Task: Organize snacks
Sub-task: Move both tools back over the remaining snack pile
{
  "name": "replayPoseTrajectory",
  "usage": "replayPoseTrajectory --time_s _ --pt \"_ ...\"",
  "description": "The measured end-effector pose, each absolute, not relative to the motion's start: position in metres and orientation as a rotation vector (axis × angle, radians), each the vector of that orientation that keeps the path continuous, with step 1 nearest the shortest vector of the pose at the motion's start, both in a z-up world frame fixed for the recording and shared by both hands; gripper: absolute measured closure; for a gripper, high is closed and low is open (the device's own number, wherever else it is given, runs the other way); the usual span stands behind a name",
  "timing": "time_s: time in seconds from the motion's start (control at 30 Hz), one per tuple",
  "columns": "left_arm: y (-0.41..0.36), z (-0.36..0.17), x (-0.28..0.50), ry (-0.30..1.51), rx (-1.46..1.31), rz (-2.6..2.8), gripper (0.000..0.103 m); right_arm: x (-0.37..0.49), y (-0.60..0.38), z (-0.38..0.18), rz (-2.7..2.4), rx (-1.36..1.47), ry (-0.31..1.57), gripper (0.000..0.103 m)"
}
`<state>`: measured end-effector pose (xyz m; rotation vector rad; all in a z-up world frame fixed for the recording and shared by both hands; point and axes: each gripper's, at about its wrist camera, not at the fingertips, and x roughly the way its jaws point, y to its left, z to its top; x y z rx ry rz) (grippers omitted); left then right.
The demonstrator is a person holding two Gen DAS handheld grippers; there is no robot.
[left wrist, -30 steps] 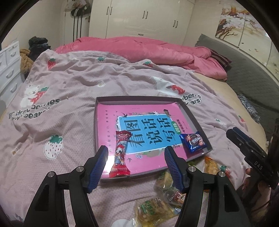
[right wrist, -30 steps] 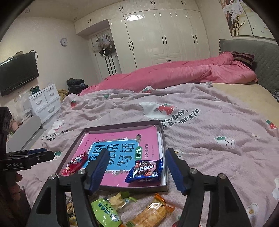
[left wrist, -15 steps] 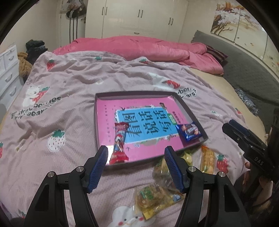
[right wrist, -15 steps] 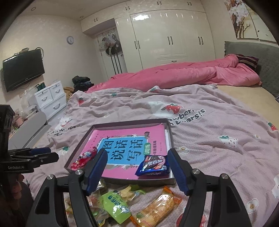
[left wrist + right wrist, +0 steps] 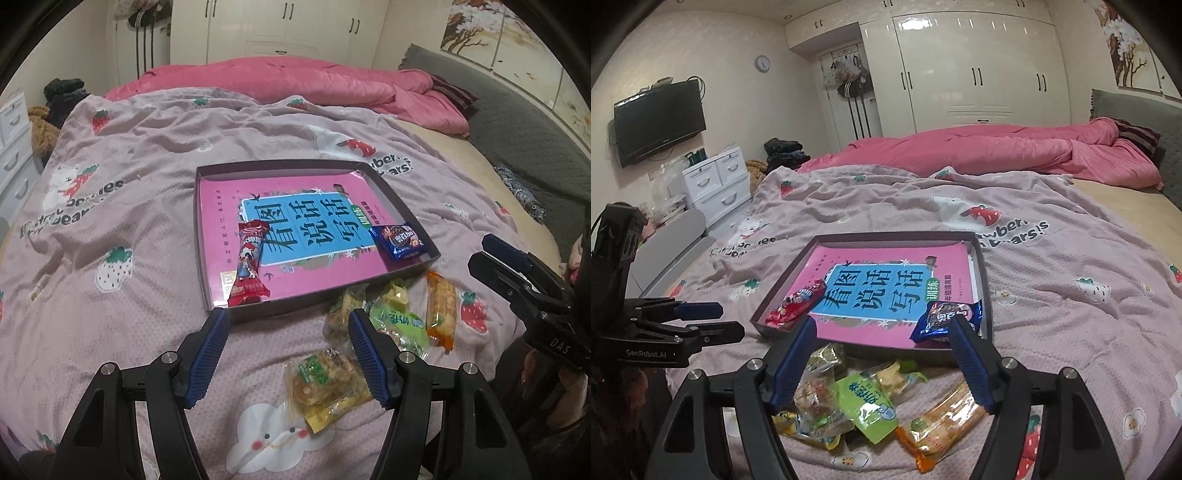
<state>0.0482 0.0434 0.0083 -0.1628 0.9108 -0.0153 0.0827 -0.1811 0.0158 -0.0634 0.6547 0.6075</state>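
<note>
A shallow dark tray point(image 5: 207, 236) point(image 5: 982, 266) with a pink and blue book inside lies on the bed. In it are a red snack bar point(image 5: 249, 264) point(image 5: 796, 302) and a blue cookie pack point(image 5: 399, 240) point(image 5: 947, 319). Loose snacks lie in front of the tray: a green pack point(image 5: 397, 321) point(image 5: 868, 406), an orange pack point(image 5: 439, 310) point(image 5: 942, 417) and a yellow pack point(image 5: 325, 384) point(image 5: 812, 410). My left gripper point(image 5: 288, 354) is open and empty, just short of the tray's near edge. My right gripper point(image 5: 882, 369) is open and empty above the loose snacks.
The bed has a pink strawberry-print cover point(image 5: 129, 221) and a rolled pink duvet point(image 5: 295, 81) at the back. White drawers point(image 5: 716, 184) stand to the left of the bed. Each gripper shows in the other's view, the right point(image 5: 517, 280) and the left point(image 5: 665, 332).
Both grippers have pulled back and up from the tray, so more loose snacks now show in front of it. Both stay open and empty. The snacks have not moved.
</note>
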Motion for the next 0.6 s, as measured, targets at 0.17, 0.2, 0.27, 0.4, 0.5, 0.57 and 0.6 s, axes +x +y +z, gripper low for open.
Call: replayPoseTrajectory --time_s 0.17,0.2,0.27,0.4,0.5,0.57,0.6 --pt "0.041 0.006 0.044 0.929 -0.15 -0.031 0.034 0.077 -0.177 0.016 0.62 -0.087 0.657 0.029" --pt "0.041 0.005 0.044 0.933 -0.151 -0.037 0.034 0.075 -0.176 0.015 0.623 -0.094 0.657 0.029" --pt "0.039 0.003 0.043 0.943 -0.144 -0.047 0.034 0.073 -0.174 0.015 0.63 -0.102 0.659 0.029" --pt "0.035 0.0 0.039 0.958 -0.133 -0.071 0.027 0.068 -0.171 0.014 0.643 -0.122 0.664 0.027" --pt "0.03 -0.002 0.037 0.967 -0.114 -0.093 0.027 0.066 -0.169 0.013 0.651 -0.134 0.667 0.027" --pt "0.025 -0.005 0.036 0.98 -0.101 -0.109 0.027 0.064 -0.168 0.012 0.653 -0.146 0.672 0.027" --pt "0.024 -0.006 0.035 0.985 -0.096 -0.116 0.027 0.064 -0.167 0.011 0.656 -0.152 0.675 0.027"
